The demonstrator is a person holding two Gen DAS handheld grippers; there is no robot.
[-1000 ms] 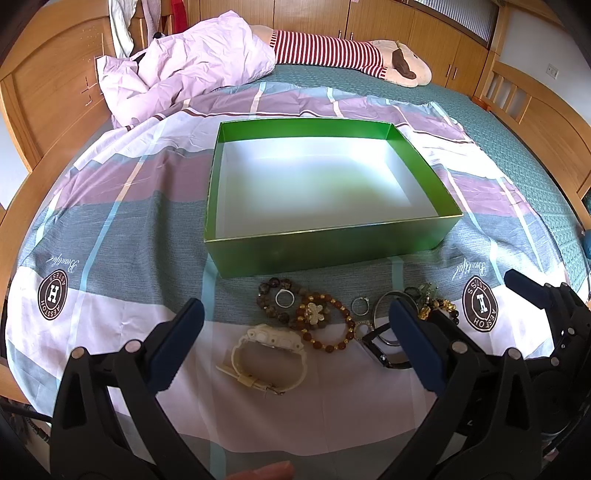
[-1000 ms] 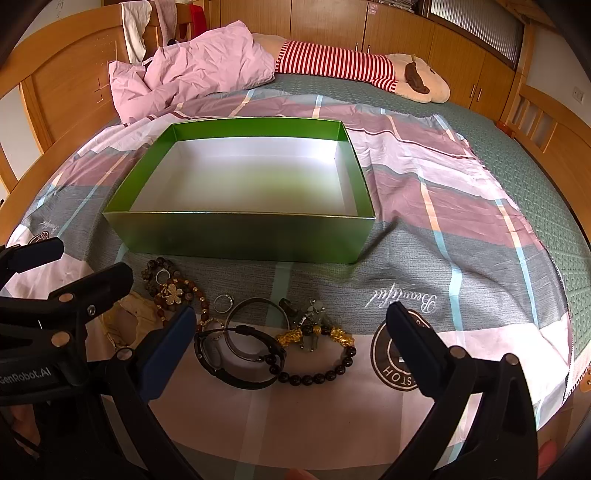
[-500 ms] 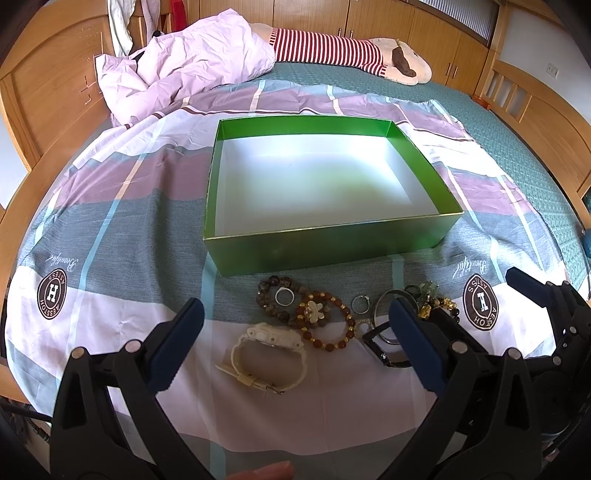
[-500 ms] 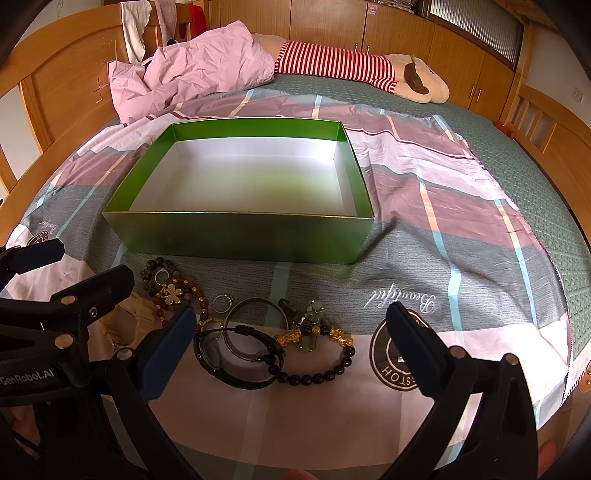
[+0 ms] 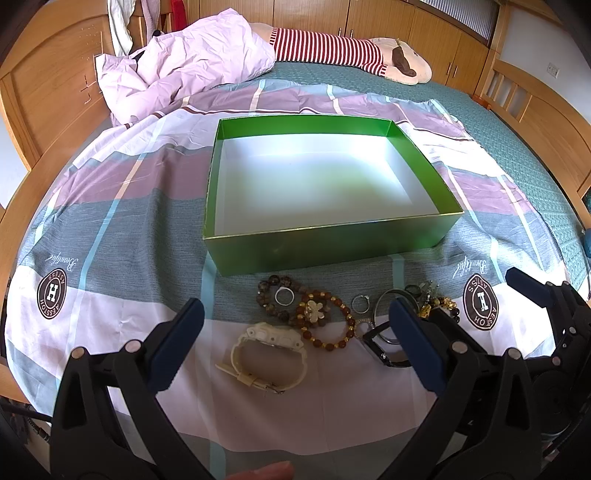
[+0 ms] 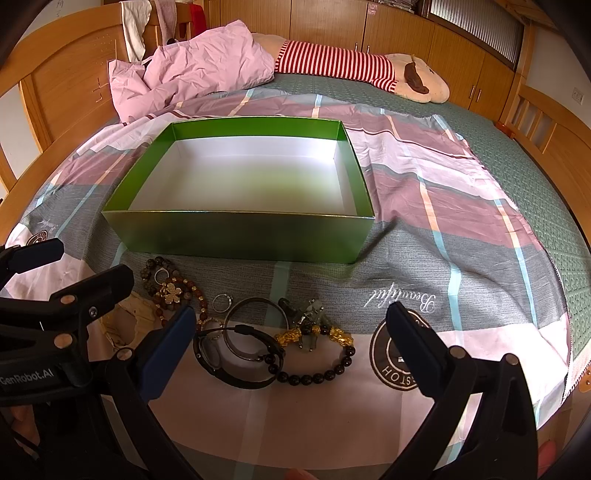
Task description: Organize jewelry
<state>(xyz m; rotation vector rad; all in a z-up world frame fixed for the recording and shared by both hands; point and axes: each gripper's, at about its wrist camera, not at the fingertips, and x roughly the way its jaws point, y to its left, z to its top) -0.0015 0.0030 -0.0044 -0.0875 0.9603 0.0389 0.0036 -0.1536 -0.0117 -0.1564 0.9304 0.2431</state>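
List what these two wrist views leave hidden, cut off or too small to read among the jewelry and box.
- Cream watch: its dial faces away in the left view; in the right view the left claw covers most of it.
- Black watch: the left claw's finger hides most of it in the left view.
- Small ring: too small to see any stone.
- Green box: the near wall hides the floor strip behind it.

Bedroom: bed (image 5: 498, 110), wooden wardrobes (image 6: 332, 22)
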